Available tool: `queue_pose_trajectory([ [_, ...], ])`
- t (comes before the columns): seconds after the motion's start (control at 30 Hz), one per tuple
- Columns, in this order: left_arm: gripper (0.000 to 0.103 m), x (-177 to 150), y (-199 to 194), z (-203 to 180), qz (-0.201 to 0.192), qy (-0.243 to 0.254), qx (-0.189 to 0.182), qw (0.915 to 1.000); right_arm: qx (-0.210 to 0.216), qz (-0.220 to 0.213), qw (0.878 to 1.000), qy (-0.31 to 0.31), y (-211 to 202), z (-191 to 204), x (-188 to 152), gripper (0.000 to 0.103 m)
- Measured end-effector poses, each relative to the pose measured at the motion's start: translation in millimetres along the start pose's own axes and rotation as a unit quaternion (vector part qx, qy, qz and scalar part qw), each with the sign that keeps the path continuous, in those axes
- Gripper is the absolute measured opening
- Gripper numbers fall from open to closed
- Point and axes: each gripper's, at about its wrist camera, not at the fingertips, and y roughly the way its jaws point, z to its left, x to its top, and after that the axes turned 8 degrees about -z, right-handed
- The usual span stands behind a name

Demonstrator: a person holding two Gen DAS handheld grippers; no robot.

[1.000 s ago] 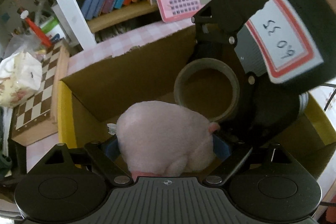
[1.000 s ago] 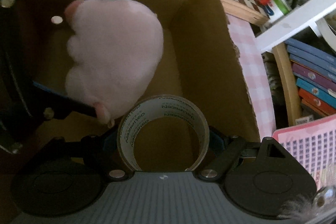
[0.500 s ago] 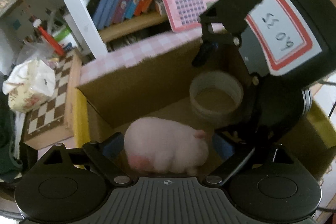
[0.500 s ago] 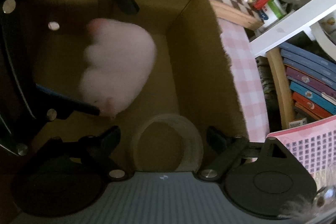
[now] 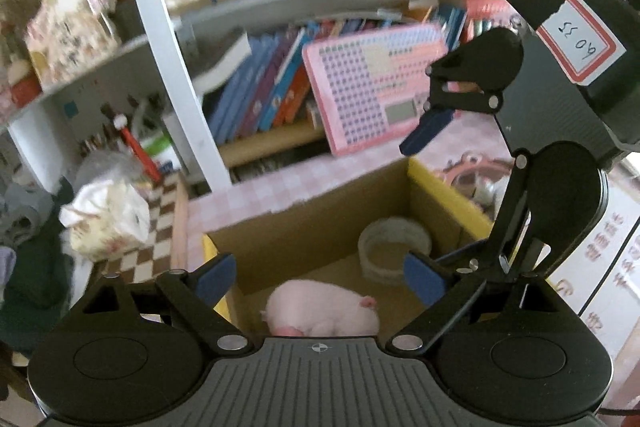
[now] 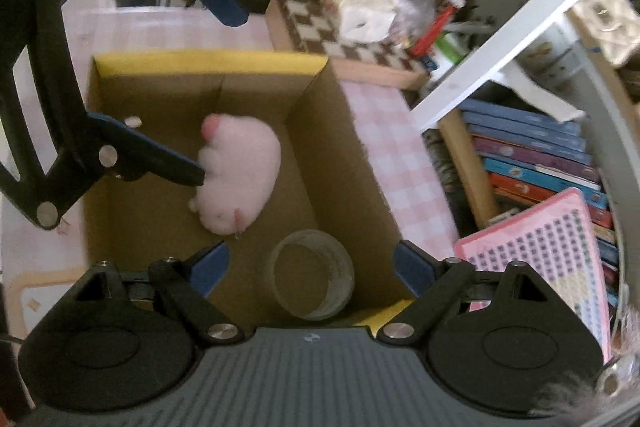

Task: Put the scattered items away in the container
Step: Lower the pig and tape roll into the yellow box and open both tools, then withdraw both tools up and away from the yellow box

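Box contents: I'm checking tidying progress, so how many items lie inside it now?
2. The plush lies mid-floor of the box; the tape roll sits in the corner nearer the bookshelf. The grippers hide part of the floor.

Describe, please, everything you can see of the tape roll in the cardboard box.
The tape roll is a wide ring of clear, greyish packing tape with a hollow centre that shows the box floor. It lies flat on the cardboard box floor, near one corner, apart from the pink plush toy. Nothing grips it; its label is too blurred to read.
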Motion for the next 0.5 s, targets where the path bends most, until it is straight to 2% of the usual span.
queue_pose_trajectory([
  [0.23,0.095,0,-57,-9,-0.044,-0.005,-0.009,0.999,-0.034,-0.042,0.998,0.036,-59,28,7,0.09],
  [0.5,0.098,-19,-109,-15,-0.061,-0.027,-0.017,0.9976,-0.075,-0.083,0.985,0.134,-108,61,0,0.09],
])
